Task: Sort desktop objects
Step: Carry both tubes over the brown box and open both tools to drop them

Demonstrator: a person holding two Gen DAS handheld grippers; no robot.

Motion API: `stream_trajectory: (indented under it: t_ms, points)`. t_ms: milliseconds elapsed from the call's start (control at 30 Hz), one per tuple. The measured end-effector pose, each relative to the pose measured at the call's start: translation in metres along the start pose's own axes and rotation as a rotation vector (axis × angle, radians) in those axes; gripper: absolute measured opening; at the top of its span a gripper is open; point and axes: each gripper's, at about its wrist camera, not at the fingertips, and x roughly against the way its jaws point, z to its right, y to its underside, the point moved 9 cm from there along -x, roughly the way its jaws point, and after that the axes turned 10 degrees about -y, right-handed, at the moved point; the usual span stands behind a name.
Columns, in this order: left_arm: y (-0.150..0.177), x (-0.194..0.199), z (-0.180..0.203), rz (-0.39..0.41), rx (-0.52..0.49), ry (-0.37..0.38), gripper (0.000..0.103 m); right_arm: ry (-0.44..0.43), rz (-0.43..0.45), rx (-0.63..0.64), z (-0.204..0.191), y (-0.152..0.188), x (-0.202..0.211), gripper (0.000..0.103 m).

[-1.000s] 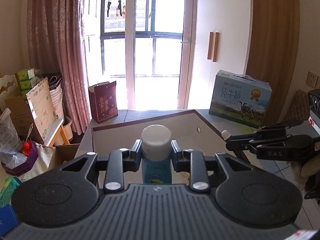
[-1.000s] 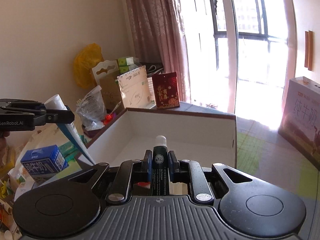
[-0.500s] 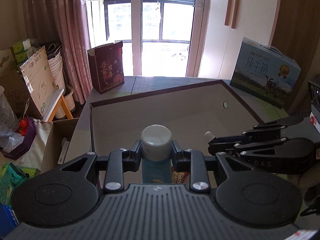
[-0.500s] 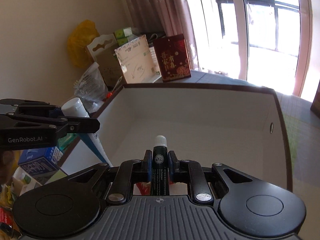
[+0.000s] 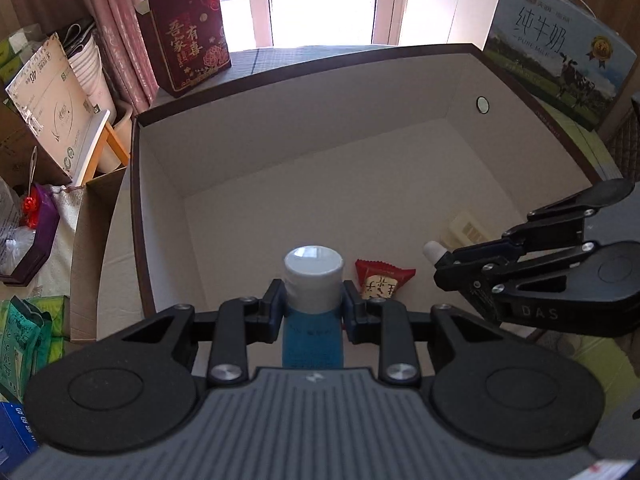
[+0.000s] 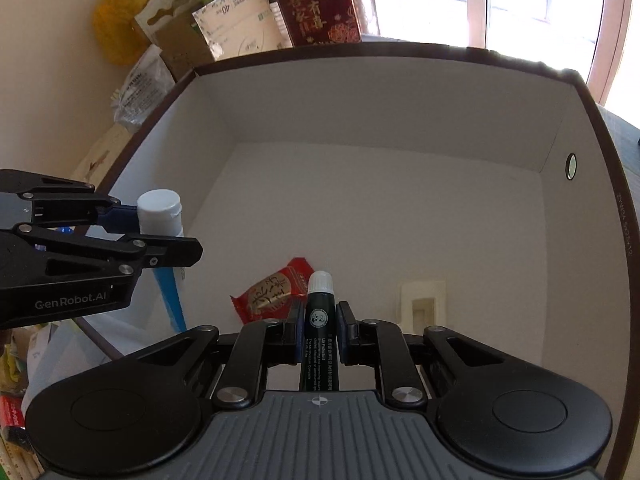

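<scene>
While both tilt over the box (image 5: 304, 184), left gripper (image 5: 314, 300) grasping blue tube (image 5: 313, 336) — cap forward, right gripper (image 6: 318, 330) grasping lip balm (image 6: 319, 320) likewise.

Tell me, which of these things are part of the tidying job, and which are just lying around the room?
Part of the job:
- blue tube, held by the left gripper
- dark green tube, held by the right gripper
- big box
- red snack packet inside it

Just lying about:
- milk carton
- red gift bag
- yellow bag
</scene>
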Motion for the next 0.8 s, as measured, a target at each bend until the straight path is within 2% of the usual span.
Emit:
stream_trajectory:
  t_ms: [400, 467, 500, 533, 567, 667, 800]
  points:
    - [-0.002, -0.02, 0.001, -0.05, 0.024, 0.0, 0.025, 0.04, -0.027, 0.068, -0.001, 0.008, -0.002, 0.013]
    - [0.001, -0.021, 0.001, -0.059, 0.026, 0.007, 0.026, 0.038, -0.029, 0.074, -0.001, 0.01, -0.001, 0.017]
    - [0.003, -0.021, 0.001, -0.061, 0.023, 0.006, 0.028, 0.035, -0.028, 0.078, -0.002, 0.01, -0.001, 0.019]
    - [0.005, -0.02, 0.001, -0.062, 0.022, 0.004, 0.035, 0.033, -0.024, 0.082, -0.003, 0.011, 0.0, 0.027]
    - [0.006, -0.02, 0.0, -0.063, 0.023, 0.002, 0.037, 0.033, -0.02, 0.086, -0.004, 0.011, 0.001, 0.037]
    - [0.009, -0.018, 0.0, -0.064, 0.028, 0.004, 0.039, 0.037, -0.003, 0.104, -0.009, 0.011, 0.006, 0.056]
    - [0.009, -0.014, 0.0, -0.059, 0.032, -0.004, 0.05, 0.063, 0.012, 0.13, -0.014, 0.012, 0.013, 0.073]
